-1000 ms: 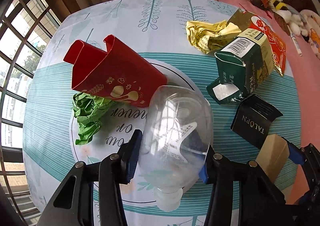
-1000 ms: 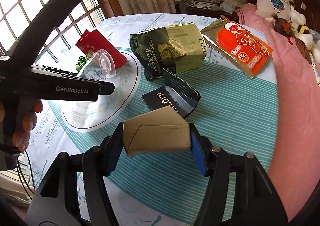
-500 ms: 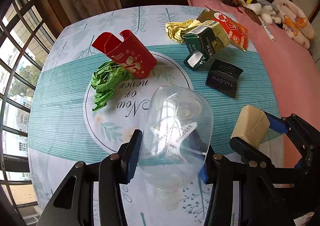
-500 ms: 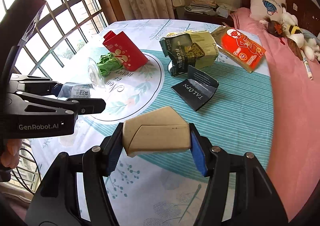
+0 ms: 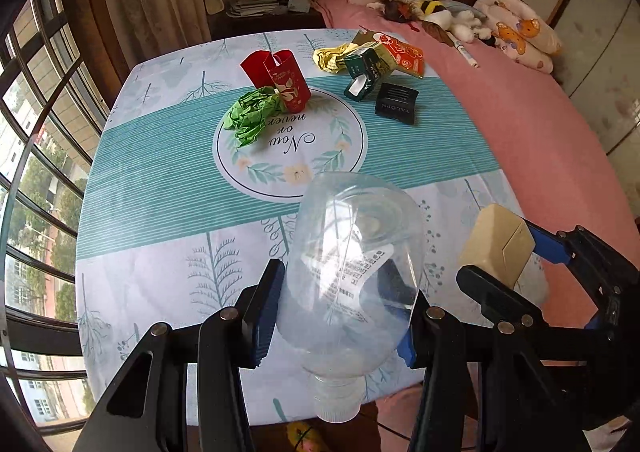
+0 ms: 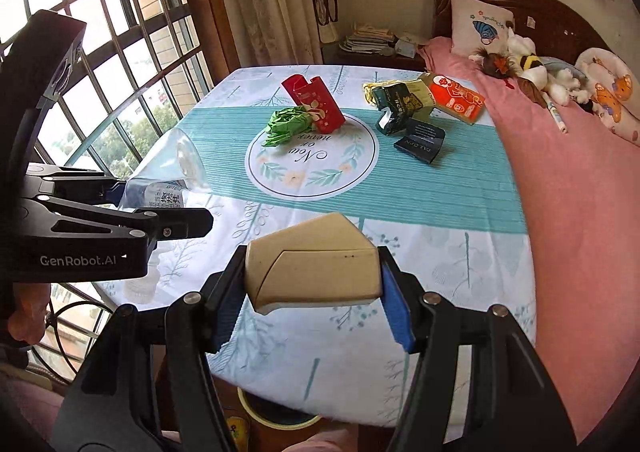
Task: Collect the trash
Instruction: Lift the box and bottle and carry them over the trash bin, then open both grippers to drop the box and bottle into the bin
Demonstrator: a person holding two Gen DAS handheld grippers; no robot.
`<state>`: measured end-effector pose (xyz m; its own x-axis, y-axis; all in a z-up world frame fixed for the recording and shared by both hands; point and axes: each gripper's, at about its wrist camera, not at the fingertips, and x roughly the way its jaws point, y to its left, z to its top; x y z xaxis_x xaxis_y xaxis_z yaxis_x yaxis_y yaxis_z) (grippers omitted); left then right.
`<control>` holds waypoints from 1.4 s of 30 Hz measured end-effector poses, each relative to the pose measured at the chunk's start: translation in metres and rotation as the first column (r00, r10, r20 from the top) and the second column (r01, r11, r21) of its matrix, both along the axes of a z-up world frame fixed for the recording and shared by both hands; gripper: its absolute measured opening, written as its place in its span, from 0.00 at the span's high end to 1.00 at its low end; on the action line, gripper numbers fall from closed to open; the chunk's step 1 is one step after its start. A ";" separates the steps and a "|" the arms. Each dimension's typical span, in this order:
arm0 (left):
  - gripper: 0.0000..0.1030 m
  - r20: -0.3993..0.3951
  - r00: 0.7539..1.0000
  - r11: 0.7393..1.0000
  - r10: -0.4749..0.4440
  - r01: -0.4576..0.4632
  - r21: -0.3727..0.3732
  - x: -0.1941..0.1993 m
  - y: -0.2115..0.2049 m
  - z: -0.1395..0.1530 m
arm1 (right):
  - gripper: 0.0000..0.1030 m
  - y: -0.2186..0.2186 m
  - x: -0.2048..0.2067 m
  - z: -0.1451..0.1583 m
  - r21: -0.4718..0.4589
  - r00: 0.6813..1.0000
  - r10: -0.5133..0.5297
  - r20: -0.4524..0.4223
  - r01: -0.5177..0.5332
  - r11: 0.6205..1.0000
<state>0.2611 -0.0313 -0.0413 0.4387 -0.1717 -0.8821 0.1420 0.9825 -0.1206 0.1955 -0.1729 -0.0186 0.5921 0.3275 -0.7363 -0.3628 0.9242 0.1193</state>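
Left gripper point(image 5: 340, 316) grasping bottle point(image 5: 352, 272) | right gripper point(image 6: 312, 292) grasping beige box point(image 6: 316, 262) | you: keep both squeezed, release only above the bin point(image 6: 276, 418) under the table point(image 6: 440, 188) edge.

Bright daylight from the barred window point(image 6: 100, 64), soft shadows, panes blown out, strong fisheye bending, dark vignetted corners

table point(image 6: 400, 208), far half | red carton point(image 6: 314, 102), green paper point(image 6: 288, 124), yellow wrapper point(image 5: 332, 56), dark green carton point(image 6: 394, 108), black box point(image 6: 420, 140), orange packet point(image 6: 454, 96)
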 end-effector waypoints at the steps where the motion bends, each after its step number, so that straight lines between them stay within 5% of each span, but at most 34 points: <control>1: 0.53 0.009 1.000 1.000 -0.019 0.019 0.000 -0.015 0.006 0.002 | 0.44 0.006 -0.016 0.002 0.007 1.000 -0.019 -0.003 0.019 1.000; 11: 0.53 0.019 0.987 0.987 -0.158 0.159 -0.003 -0.124 0.048 0.001 | 0.44 0.046 -0.142 -0.001 -0.018 0.989 -0.130 -0.063 0.129 0.991; 21: 0.53 -0.112 0.977 0.983 -0.181 0.179 -0.027 -0.169 0.040 -0.050 | 0.44 0.044 -0.182 -0.046 -0.044 0.964 -0.160 -0.212 0.154 0.987; 26: 0.53 -0.197 0.966 0.986 -0.169 0.166 -0.031 -0.180 0.029 -0.100 | 0.44 0.035 -0.181 -0.111 -0.053 0.931 -0.178 -0.319 0.169 0.984; 33: 0.53 -0.304 0.944 0.992 -0.130 0.125 -0.034 -0.182 0.014 -0.210 | 0.44 0.021 -0.172 -0.237 -0.049 0.862 -0.188 -0.471 0.188 0.981; 42: 0.52 -0.340 0.936 0.996 -0.087 0.089 -0.011 -0.167 0.004 -0.343 | 0.43 0.019 -0.150 -0.374 -0.048 0.820 -0.173 -0.546 0.176 0.983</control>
